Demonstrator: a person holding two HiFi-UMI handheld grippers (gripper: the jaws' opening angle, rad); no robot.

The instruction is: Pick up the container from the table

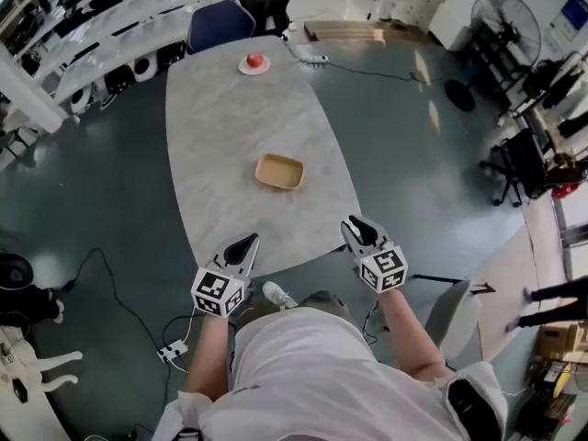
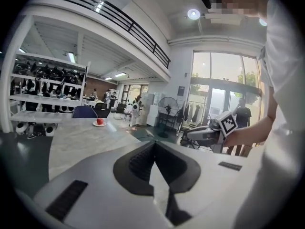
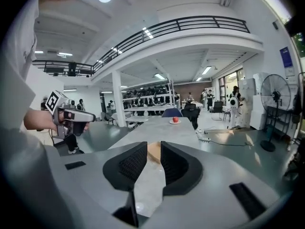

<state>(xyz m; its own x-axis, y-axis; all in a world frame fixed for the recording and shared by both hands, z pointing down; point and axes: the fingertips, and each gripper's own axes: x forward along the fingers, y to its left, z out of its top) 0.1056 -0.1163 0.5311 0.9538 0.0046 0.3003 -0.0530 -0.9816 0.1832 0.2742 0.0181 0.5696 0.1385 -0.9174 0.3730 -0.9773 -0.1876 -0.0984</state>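
Note:
A shallow tan container (image 1: 279, 171) lies on the grey oval table (image 1: 220, 127), a little nearer than its middle. Both grippers hover at the table's near edge, short of the container. My left gripper (image 1: 249, 241) points at the table with its jaw tips together and nothing between them (image 2: 155, 143). My right gripper (image 1: 355, 224) has its jaws apart and empty; in the right gripper view (image 3: 154, 144) the container (image 3: 153, 152) shows through the gap, farther along the table.
A red apple on a small plate (image 1: 254, 62) sits at the table's far end, near a power strip (image 1: 312, 60). Behind that end stands a blue chair (image 1: 220, 24). A floor fan (image 1: 501, 26) is at the far right. Cables run across the floor at the left.

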